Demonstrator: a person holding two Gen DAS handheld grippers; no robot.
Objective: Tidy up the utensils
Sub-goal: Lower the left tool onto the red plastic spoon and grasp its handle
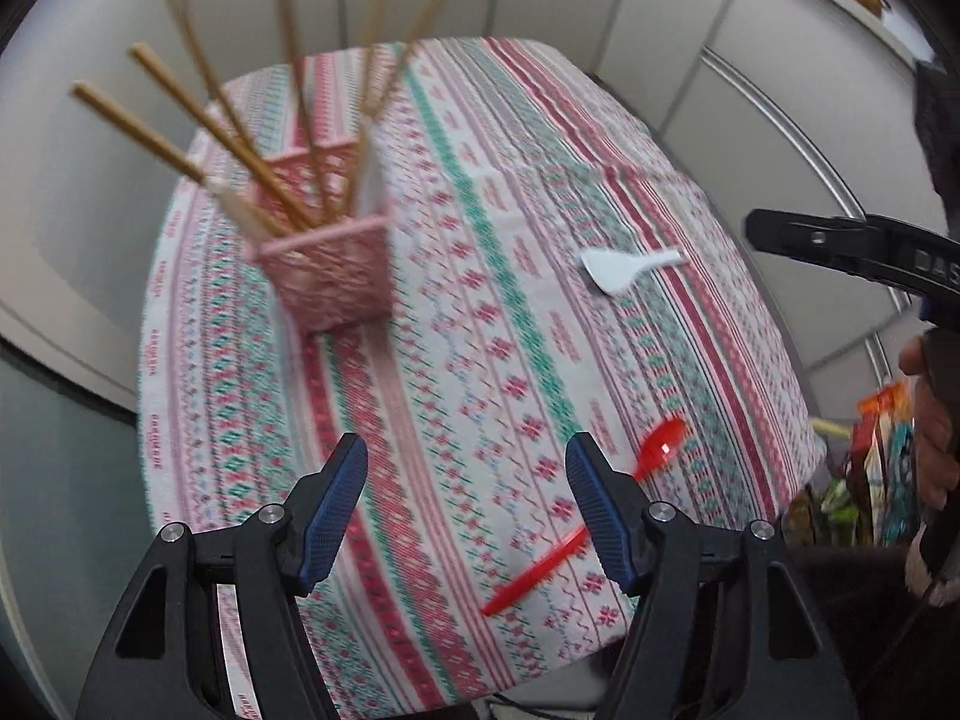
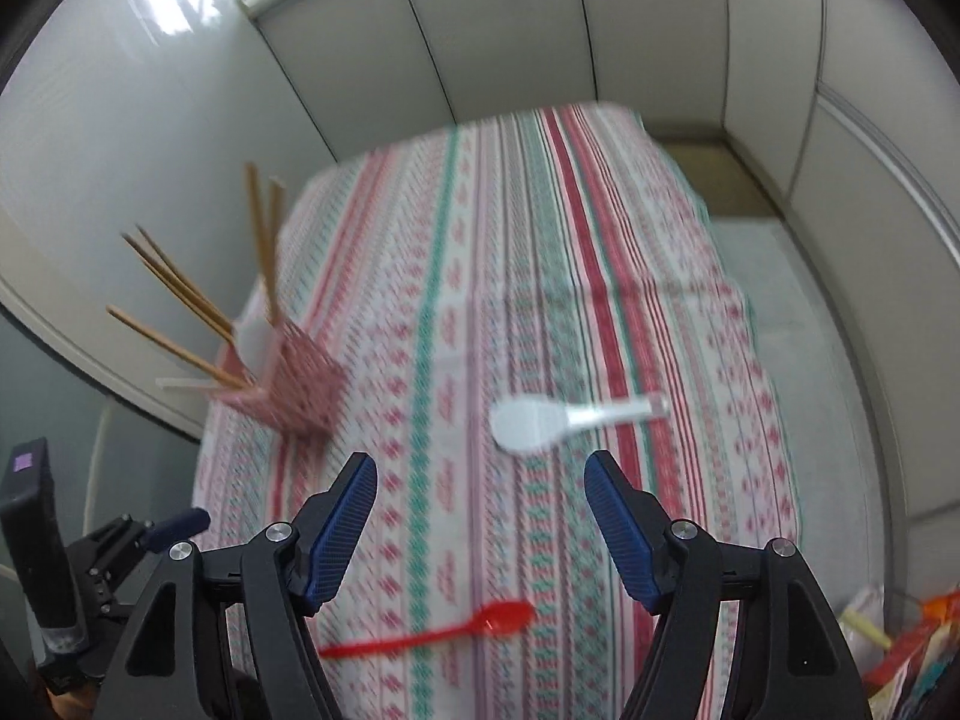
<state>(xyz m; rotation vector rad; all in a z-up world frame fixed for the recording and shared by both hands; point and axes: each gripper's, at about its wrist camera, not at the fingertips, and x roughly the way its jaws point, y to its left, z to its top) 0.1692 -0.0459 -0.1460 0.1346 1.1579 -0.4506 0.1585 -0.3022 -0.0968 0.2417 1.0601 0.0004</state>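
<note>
A: Starting at the left, what stands there?

B: A pink lattice basket [image 1: 327, 267] holding wooden chopsticks [image 1: 198, 120] that splay upward, on the patterned cloth of the tabletop [image 1: 480, 252]. It looks like rigid plastic openwork.

A: And the left gripper [image 1: 467, 507]?

B: Released, jaws spread, nothing between the ribbed blue pads [image 1: 333, 510]. The red spoon [image 1: 654, 456] lies just to its right, partly behind the right-hand finger, with its handle running down towards the cloth's near edge.

A: Further right?

B: A white rice paddle [image 2: 528, 420], flat and smooth, its blade pointing left and its handle running right, across the cloth's stripes. It lies just ahead of the right gripper [image 2: 483, 510], which is also released and empty.

A: So which hand takes what?

B: I'd judge the right one nearer the paddle. In the right wrist view the red spoon [image 2: 504, 618] sits below its open jaws, long axis crosswise. Both look like thin, glossy plastic, lying flat, so likely fiddly to pinch.
</note>
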